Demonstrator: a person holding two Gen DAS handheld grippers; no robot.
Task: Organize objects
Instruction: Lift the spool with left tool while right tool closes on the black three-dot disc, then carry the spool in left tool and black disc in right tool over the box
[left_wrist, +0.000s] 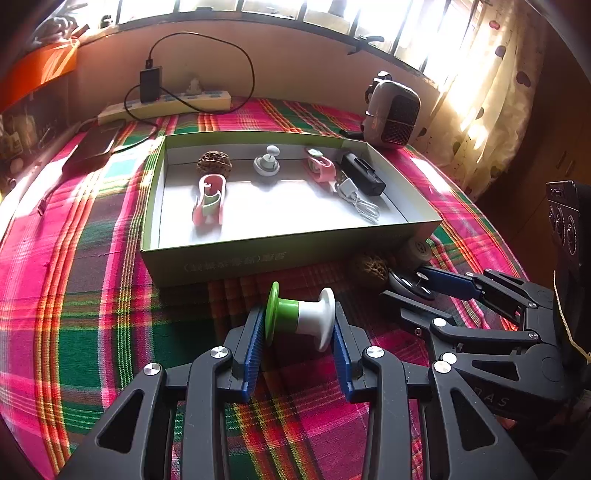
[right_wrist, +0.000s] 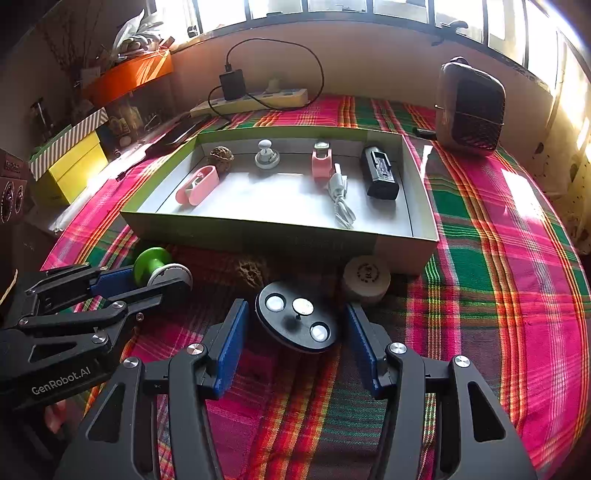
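A green-and-white spool (left_wrist: 299, 317) lies sideways between my left gripper's (left_wrist: 299, 314) blue pads, which press on both its flanges. The right wrist view shows that gripper (right_wrist: 159, 280) at the left with the spool (right_wrist: 155, 267) in it. My right gripper (right_wrist: 297, 308) is open around a black round disc (right_wrist: 297, 317) with three silver spots; a thin gap shows on each side. The disc (left_wrist: 410, 284) rests on the plaid cloth. Behind both stands an open green box (left_wrist: 258, 254) holding a walnut (left_wrist: 214, 164), a white knob, two pink clips, a black block and a white cable.
A second walnut (right_wrist: 251, 271) and a pale round puck (right_wrist: 365, 278) lie against the box's (right_wrist: 258, 236) front wall. A small heater (right_wrist: 471, 110) stands at the back right. A power strip (right_wrist: 251, 101) with a charger runs along the wall. Yellow boxes (right_wrist: 74, 166) sit off the table's left.
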